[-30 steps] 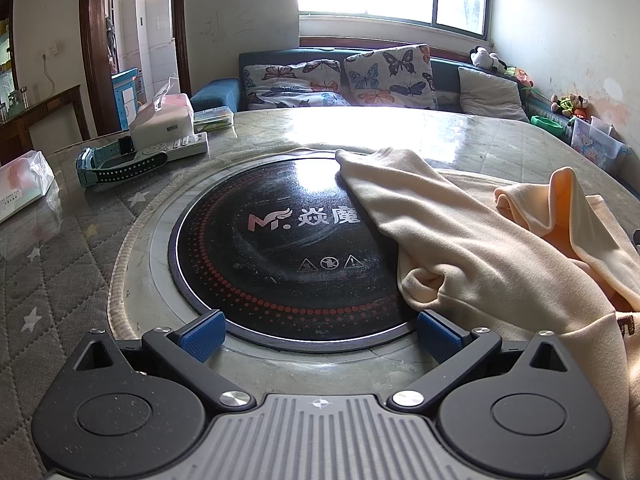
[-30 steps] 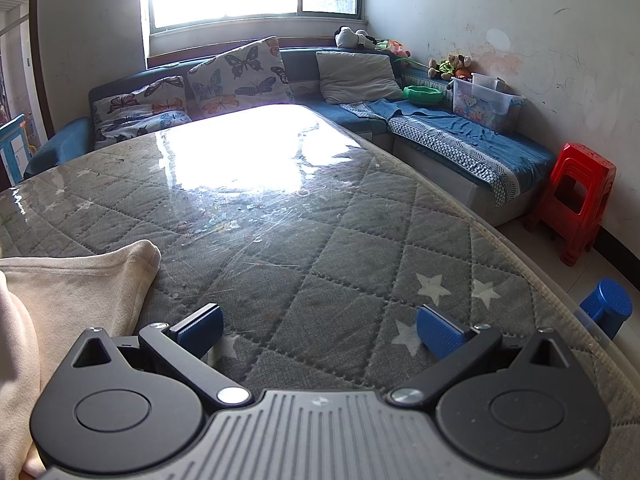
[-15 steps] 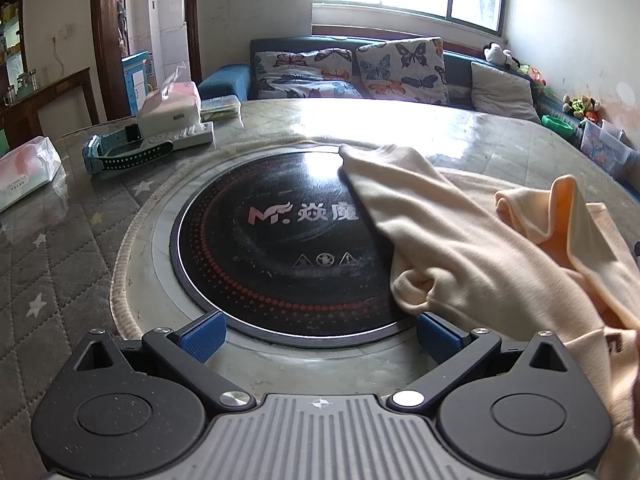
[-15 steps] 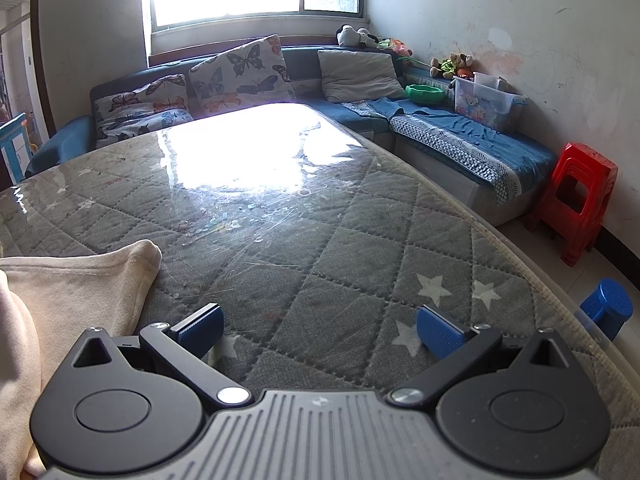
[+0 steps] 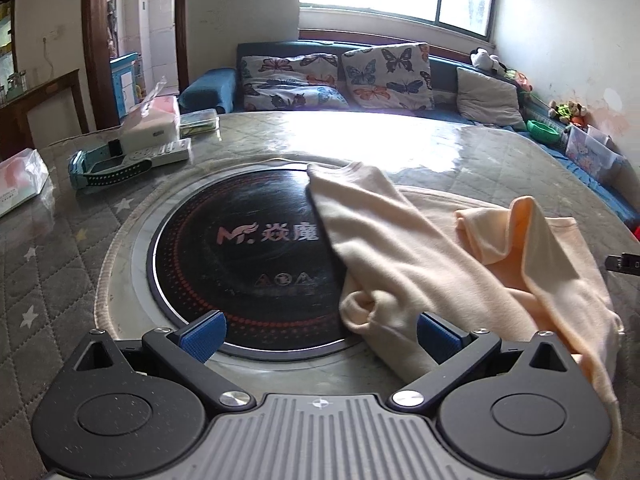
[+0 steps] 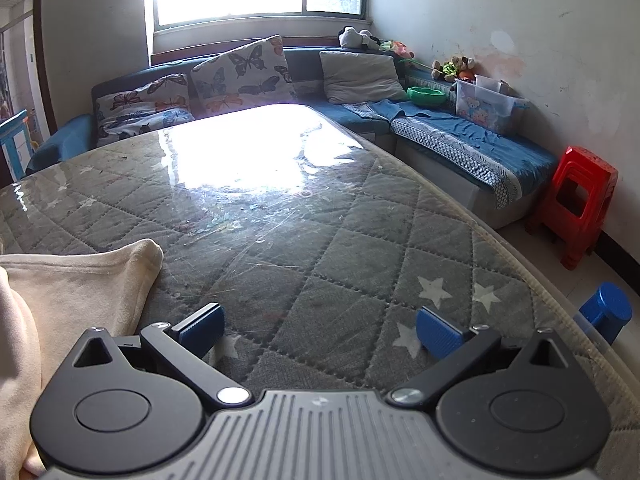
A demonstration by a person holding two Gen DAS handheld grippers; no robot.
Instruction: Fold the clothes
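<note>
Both grippers spread wide, nothing held — the fold is not yet begun.
The left hand-held gripper (image 5: 318, 334) hovers at the cream garment (image 5: 420, 248), crumpled half over the black round hob (image 5: 240, 248) on the counter (image 6: 320, 232); the right hand-held gripper (image 6: 318, 330) sits just beside its hem — next, I judge, each must pinch an edge.

Soft matt cloth garment (image 5: 420, 248), glossy table (image 6: 280, 184)

Cream garment (image 5: 420, 248) drapes over the black cooktop (image 5: 244, 256); left gripper (image 5: 320, 334) jaws spread.
</note>
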